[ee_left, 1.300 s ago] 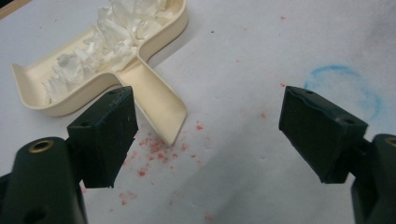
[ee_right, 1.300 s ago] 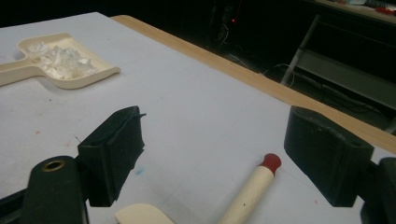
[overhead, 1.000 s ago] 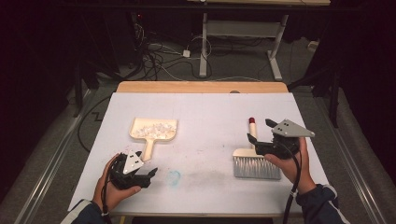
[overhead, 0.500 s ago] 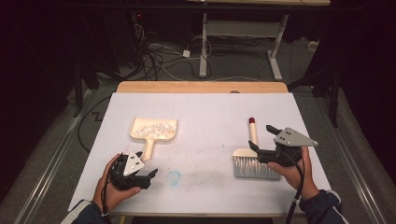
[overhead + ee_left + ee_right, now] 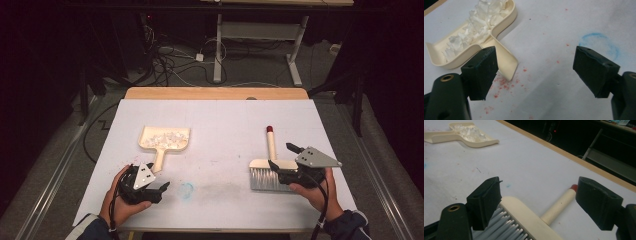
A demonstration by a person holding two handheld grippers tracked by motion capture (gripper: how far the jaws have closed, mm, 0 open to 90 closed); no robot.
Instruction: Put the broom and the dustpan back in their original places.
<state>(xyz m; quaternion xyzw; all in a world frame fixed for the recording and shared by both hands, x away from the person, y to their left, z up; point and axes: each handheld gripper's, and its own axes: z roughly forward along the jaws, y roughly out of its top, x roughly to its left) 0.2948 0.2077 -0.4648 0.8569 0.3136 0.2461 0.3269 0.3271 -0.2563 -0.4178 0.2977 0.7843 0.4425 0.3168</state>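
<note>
White counter [image 5: 220, 125], wooden edge at 12 o'clock. Blue ring stain [image 5: 186, 189] at 6 o'clock. Cables [image 5: 170, 60] on floor beyond, 11 o'clock.

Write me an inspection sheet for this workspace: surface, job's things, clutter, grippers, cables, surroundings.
Surface: white table, wooden far edge, blue ring stain, red specks.
Job's things: cream dustpan full of white scraps; brush lying flat, red-tipped handle pointing away.
Clutter: nothing seen.
Grippers: left gripper open, near the dustpan handle, holding nothing; right gripper open, jaws either side of the brush, not gripping.
Cables: tangle of cables on the floor beyond the table.
Surroundings: dark room, white desk frame behind.
</note>
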